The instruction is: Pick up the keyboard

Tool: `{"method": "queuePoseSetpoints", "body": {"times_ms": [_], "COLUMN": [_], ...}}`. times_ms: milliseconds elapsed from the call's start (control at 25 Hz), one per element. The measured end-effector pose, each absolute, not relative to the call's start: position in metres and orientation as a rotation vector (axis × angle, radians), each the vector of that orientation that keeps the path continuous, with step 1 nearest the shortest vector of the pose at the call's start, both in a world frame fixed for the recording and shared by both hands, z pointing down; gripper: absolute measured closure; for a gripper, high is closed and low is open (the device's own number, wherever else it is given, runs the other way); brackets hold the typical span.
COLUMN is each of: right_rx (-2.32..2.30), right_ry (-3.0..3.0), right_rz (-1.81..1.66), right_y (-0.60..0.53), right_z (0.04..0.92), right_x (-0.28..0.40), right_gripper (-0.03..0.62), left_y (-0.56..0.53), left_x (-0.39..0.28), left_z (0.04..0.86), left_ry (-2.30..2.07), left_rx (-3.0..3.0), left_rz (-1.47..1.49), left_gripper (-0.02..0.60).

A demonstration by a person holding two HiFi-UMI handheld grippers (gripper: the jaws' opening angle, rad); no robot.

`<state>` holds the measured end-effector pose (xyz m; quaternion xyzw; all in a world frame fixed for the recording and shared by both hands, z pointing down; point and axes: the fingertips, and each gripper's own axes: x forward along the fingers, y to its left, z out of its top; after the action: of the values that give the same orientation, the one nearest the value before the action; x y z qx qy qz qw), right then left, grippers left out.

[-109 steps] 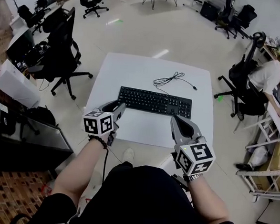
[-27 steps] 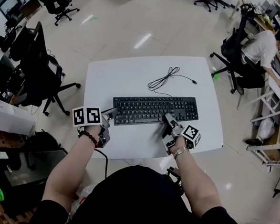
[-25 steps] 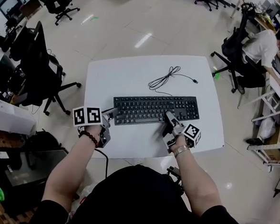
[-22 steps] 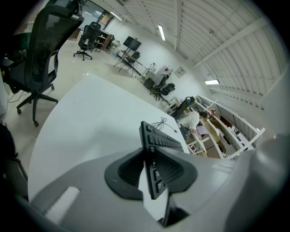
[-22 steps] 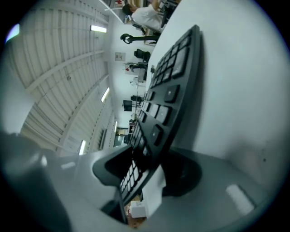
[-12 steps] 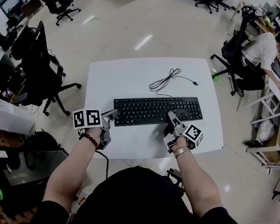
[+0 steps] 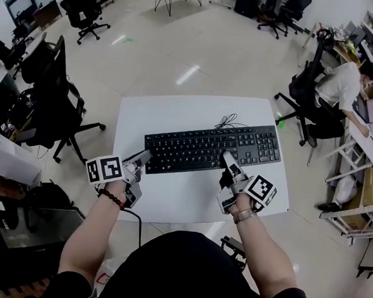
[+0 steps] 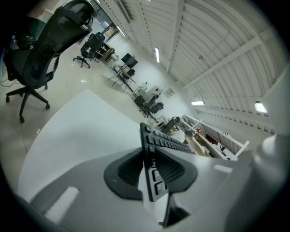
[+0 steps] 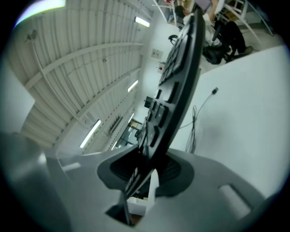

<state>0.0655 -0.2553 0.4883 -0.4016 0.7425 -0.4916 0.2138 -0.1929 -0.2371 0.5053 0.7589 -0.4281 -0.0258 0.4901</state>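
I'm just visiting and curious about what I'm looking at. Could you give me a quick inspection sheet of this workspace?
Surface: white table, bare apart from the cable.
Job's things: black keyboard, raised off the table.
Clutter: nothing seen.
Grippers: left gripper clamped on the keyboard's left end; right gripper closing its jaws, with the keyboard's near edge between them.
Cables: keyboard cable trailing behind onto the table.
Surroundings: office chairs on a pale floor; a seated person at a desk on the right.
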Motion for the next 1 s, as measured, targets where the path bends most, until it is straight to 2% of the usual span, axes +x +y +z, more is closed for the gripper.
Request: {"method": "queuePoseSetpoints", "body": {"times_ms": [440, 1000], "right_rx": [-1.108, -1.094], "right_ry": [2.231, 2.250], "right_rz": [-1.153, -1.093], "right_y": [-0.252, -0.248], "right_z": [0.411, 0.392], "right_x": [0.055, 0.051], "right_gripper": [0.488, 0.487], "left_y": [-0.246, -0.242], "left_x": [-0.199, -0.201], "left_z": [0.452, 0.439], "left_ry": [-1.031, -1.045], "left_rx": [1.945, 1.975], "left_rz": [-0.229, -0.260], "left_gripper": [0.492, 0.492]}}
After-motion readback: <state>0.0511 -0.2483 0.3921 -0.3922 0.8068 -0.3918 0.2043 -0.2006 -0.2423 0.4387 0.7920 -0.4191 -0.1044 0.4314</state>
